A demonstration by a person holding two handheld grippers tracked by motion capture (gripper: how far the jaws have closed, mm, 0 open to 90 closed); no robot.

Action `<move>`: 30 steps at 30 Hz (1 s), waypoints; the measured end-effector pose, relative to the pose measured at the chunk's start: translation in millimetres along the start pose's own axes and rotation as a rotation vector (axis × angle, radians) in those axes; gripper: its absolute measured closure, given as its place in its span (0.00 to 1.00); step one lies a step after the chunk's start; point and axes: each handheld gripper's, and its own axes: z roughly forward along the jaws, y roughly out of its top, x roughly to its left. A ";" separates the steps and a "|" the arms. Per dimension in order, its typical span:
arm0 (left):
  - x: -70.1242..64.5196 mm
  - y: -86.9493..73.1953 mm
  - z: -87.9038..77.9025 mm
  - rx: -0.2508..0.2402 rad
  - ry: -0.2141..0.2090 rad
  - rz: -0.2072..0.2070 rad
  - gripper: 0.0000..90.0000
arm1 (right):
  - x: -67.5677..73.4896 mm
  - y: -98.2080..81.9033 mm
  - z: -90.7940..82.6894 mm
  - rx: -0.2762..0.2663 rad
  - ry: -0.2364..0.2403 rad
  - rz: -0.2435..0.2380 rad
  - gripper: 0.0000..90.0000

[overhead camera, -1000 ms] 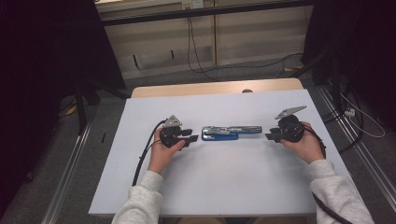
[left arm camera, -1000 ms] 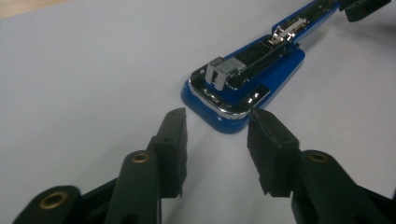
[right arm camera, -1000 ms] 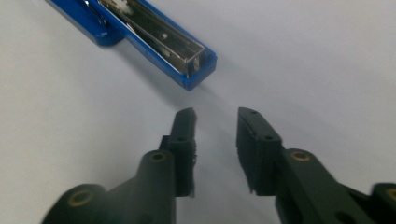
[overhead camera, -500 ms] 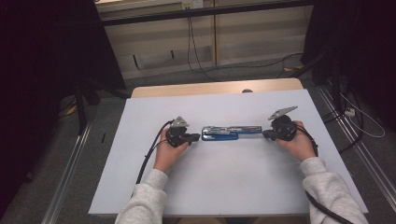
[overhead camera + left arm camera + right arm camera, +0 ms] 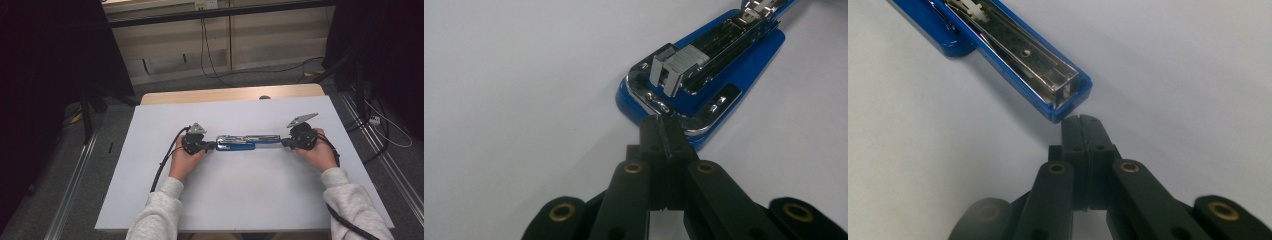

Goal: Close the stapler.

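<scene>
Pressed flat together with no gap between them, the black jaws of the left gripper [image 5: 664, 137] rise from the bottom centre of the left gripper view, and their tips touch the chromed rim at the wide end of a blue stapler [image 5: 704, 75] that runs off toward the upper right of that frame. Nothing sits between the jaws. The stapler lies opened out flat, its metal channel facing up with a block of staples [image 5: 684, 62] near the wide end.

Equally closed on nothing, the jaws of the right gripper [image 5: 1083, 132] come up from the bottom centre of the right gripper view, with their tips just beside the narrow blue end of the stapler [image 5: 1013, 50], which stretches away to the upper left of that frame; whether they touch it cannot be told.

From the high view, the stapler [image 5: 247, 142] lies left to right at the middle of the white table [image 5: 240, 200], with the left gripper [image 5: 210, 145] at its left end and the right gripper [image 5: 286, 142] at its right end, both pointing inward toward each other. Each is held in a hand [image 5: 185, 159] wrapped around its body, the other hand [image 5: 316, 152] mirroring it. Forearms in light grey sleeves [image 5: 160, 215] come in from the bottom edge and angle slightly inward. A black cable [image 5: 162, 165] loops from the left gripper along the table toward the lower left.
</scene>
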 end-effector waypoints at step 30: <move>1.6 -0.3 -0.6 -0.002 0.000 -0.014 0.96 | 14.2 13.4 -1.1 -0.076 0.006 -0.036 0.99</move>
